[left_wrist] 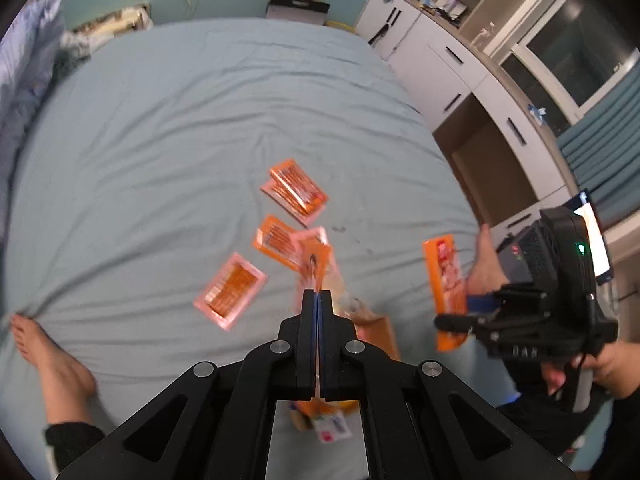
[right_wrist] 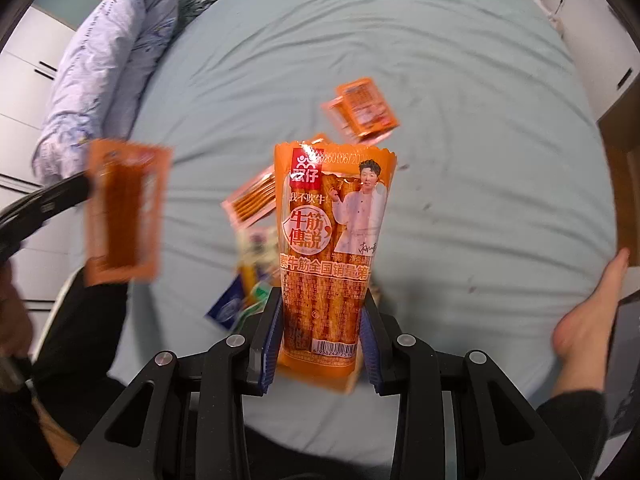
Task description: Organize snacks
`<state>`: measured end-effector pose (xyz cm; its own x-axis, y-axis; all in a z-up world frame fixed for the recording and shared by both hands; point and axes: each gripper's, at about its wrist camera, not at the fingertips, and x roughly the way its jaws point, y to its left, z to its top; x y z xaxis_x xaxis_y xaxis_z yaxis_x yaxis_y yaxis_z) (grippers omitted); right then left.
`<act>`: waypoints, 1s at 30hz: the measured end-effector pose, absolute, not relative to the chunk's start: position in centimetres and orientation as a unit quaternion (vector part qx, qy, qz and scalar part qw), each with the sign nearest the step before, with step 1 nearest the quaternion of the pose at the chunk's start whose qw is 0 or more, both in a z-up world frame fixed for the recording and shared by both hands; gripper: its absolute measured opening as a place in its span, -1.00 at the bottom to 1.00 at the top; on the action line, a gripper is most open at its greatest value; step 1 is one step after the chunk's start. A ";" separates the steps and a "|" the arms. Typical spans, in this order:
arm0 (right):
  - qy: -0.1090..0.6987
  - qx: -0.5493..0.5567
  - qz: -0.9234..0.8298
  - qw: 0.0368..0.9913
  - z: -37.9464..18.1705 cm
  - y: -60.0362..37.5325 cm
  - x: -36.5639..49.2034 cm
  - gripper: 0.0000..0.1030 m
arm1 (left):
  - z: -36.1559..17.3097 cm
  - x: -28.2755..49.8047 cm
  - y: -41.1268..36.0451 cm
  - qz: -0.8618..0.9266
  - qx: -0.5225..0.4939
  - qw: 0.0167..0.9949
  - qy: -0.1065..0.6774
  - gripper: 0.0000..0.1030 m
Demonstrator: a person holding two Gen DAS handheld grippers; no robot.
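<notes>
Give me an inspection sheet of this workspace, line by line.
Surface: bed sheet, light blue, wrinkled.
Job's things: orange snack packets scattered mid-bed; more snacks lie below the grippers.
Clutter: bare foot on the sheet; quilt bunched at one end.
Grippers: left gripper shut on a thin packet; right gripper shut on an upright packet.
Cables: nothing seen.
Surroundings: white cabinets, window.

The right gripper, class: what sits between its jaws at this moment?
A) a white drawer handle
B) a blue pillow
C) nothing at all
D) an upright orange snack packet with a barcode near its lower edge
D: in the right wrist view the right gripper has its blue-padded jaws pressed on either side of the orange snack packet, which stands up above the pale blue bed sheet.
</notes>
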<state>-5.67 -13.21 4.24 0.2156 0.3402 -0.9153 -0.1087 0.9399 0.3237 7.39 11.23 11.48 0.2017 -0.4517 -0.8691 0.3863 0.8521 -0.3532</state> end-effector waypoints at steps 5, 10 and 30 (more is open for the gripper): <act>0.623 0.072 0.169 0.760 3.4 -12.5 -6.4 -0.35 | 8.0 6.0 9.5 -0.310 -0.045 0.723 0.616 -1.00; 0.642 0.060 0.150 0.750 1.4 -12.6 -4.5 -0.35 | 3.4 4.3 5.4 -0.312 0.032 0.684 0.658 -0.78; 0.715 0.091 0.182 0.669 -4.1 -10.5 -3.5 0.39 | -3.0 16.9 11.3 -0.102 0.117 0.767 0.623 0.48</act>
